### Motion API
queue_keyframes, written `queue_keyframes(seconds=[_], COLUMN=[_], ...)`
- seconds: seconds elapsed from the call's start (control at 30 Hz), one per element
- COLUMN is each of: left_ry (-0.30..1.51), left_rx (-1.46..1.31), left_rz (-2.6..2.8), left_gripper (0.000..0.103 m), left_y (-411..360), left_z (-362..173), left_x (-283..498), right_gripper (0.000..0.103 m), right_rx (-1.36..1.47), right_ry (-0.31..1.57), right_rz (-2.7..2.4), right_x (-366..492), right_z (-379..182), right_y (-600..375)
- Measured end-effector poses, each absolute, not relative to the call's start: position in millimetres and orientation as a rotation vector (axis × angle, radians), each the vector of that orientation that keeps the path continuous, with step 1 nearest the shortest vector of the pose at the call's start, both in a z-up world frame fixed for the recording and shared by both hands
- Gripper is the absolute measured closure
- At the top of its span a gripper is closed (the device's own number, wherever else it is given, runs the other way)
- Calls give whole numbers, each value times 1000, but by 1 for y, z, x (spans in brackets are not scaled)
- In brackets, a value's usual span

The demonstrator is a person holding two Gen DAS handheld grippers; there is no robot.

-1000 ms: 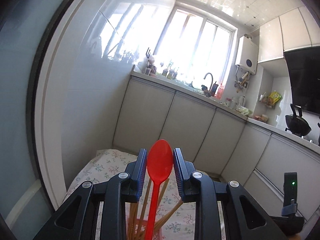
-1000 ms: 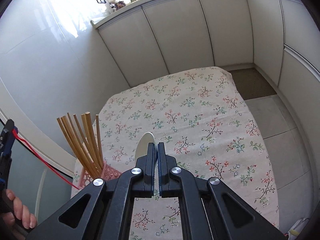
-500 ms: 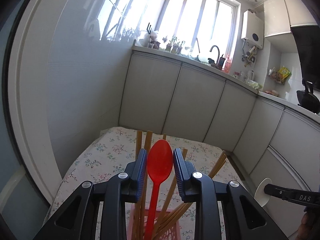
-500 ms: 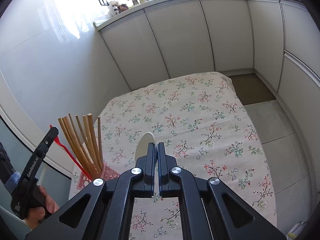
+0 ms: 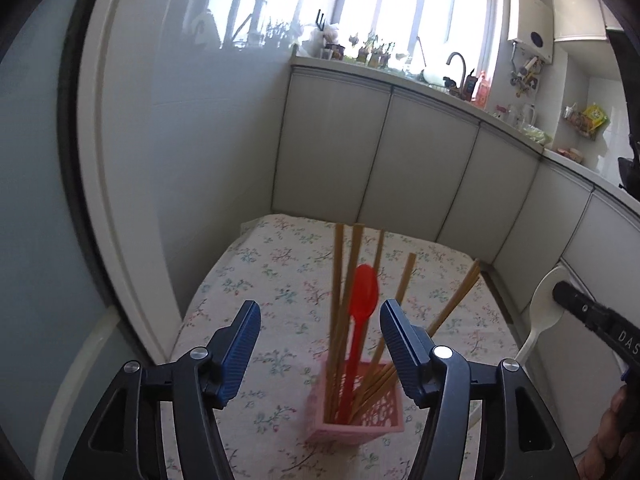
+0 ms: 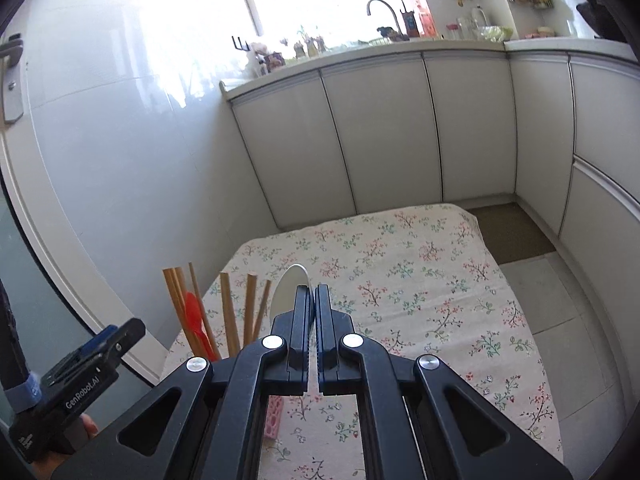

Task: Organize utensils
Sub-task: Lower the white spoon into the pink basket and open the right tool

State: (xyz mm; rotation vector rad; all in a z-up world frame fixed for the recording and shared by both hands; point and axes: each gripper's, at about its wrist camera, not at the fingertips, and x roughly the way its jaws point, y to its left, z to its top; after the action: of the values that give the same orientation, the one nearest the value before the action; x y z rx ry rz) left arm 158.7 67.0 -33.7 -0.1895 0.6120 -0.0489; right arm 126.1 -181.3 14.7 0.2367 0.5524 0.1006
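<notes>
Left gripper: jaws spread wide, gripping nothing; poised above the pink holder, red spoon standing free in the gap between the blue pads.
Right gripper: jaws pressed nearly together, clamped on the white spoon; seen off to the right in the left wrist view.
Red spoon: upright in the pink holder among the chopsticks, bowl up, handle down inside.
White spoon: pinched by its bowl, handle hanging down and left, off to the right of the holder, not in it.
Chopsticks: wooden, fanned out of the holder, some leaning right.
Pink holder: lattice-sided, square, standing on the desk near its closer edge.
Desk: covered by a floral cloth.
Cabinets: pale doors beyond the desk.
</notes>
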Motion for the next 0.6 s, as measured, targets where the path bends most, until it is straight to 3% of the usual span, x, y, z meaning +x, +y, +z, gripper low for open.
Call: queue_keyframes(seconds=[0.13,0.3,0.6], left_ry=[732,859,955], left_rx=[-162,-150,-197], left_rz=[15,54,43], left_gripper=[31,30,29], left_y=[81,96,108], left_z=[-46,-67,-85], left_x=[158,161,167], right_gripper=[101,101,101], right_rx=[138,-16,-224], right_ry=[450,356,376], right_rz=[97,119,107], right_x=[123,124,150], right_z=[26,25,-15], right_y=[-149,-99,-47])
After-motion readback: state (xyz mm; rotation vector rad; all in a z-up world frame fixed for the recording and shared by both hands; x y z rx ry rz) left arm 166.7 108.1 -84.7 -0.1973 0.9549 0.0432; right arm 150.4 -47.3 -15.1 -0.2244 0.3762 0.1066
